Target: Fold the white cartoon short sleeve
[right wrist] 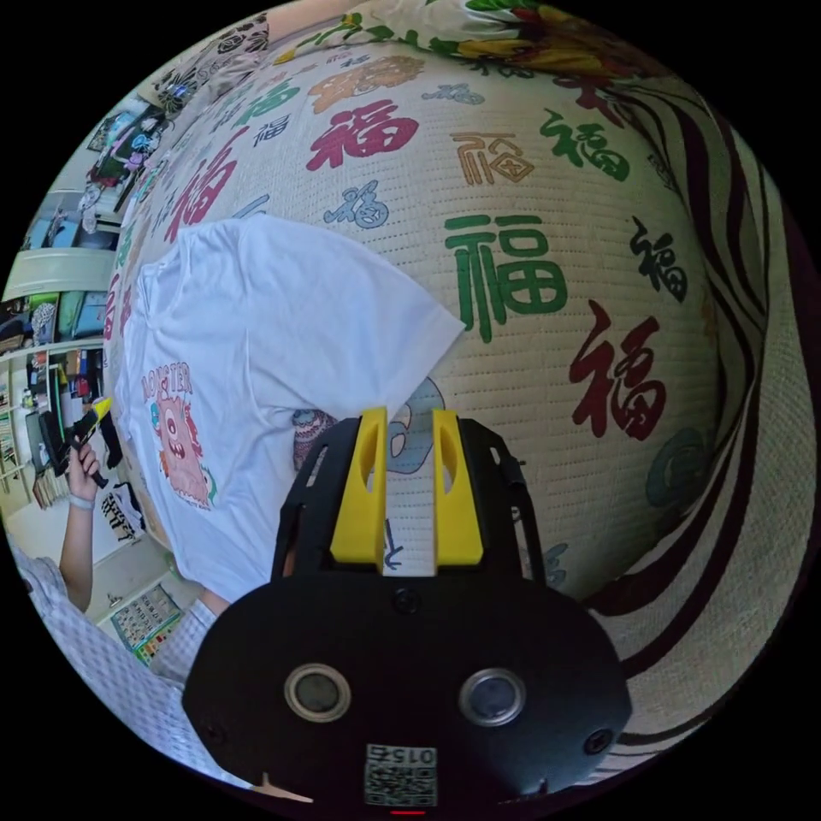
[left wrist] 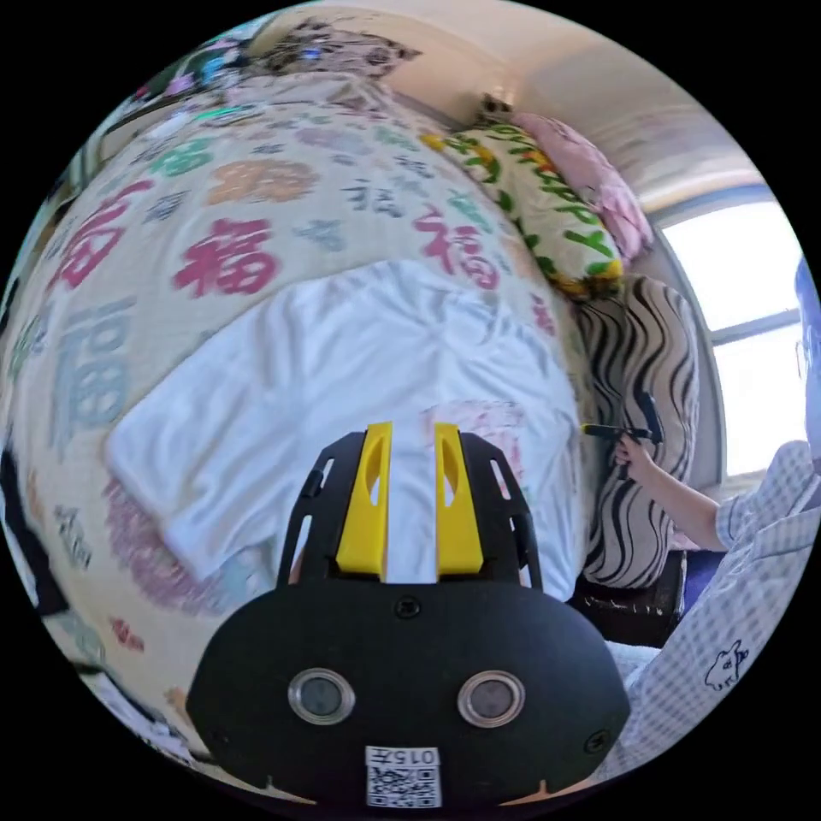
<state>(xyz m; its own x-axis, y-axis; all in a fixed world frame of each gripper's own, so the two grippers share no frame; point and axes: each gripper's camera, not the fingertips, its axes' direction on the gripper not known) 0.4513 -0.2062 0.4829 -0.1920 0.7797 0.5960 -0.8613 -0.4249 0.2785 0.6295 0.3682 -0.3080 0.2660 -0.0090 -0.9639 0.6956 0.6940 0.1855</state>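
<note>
The white short sleeve (left wrist: 342,385) lies spread flat on a bed mat (left wrist: 239,214) printed with coloured characters. My left gripper (left wrist: 412,432) hovers over the shirt's near part, its yellow jaws open with only cloth showing in the gap. In the right gripper view the shirt (right wrist: 282,325) lies at left with a pink cartoon monster print (right wrist: 180,440) facing up and one sleeve pointing right. My right gripper (right wrist: 409,419) stands open over the bare mat (right wrist: 556,256), just off that sleeve. Each gripper appears in the other's view, held in a hand: the right one (left wrist: 620,432) and the left one (right wrist: 90,419).
A green-and-yellow floral pillow (left wrist: 547,214) and a pink pillow (left wrist: 590,180) lie along the bed's far side. A zebra-striped cushion (left wrist: 641,410) borders the mat, also striped fabric (right wrist: 753,342). A person in a checked shirt (left wrist: 727,599) stands by a bright window (left wrist: 753,299). Shelves (right wrist: 43,342) fill the room's side.
</note>
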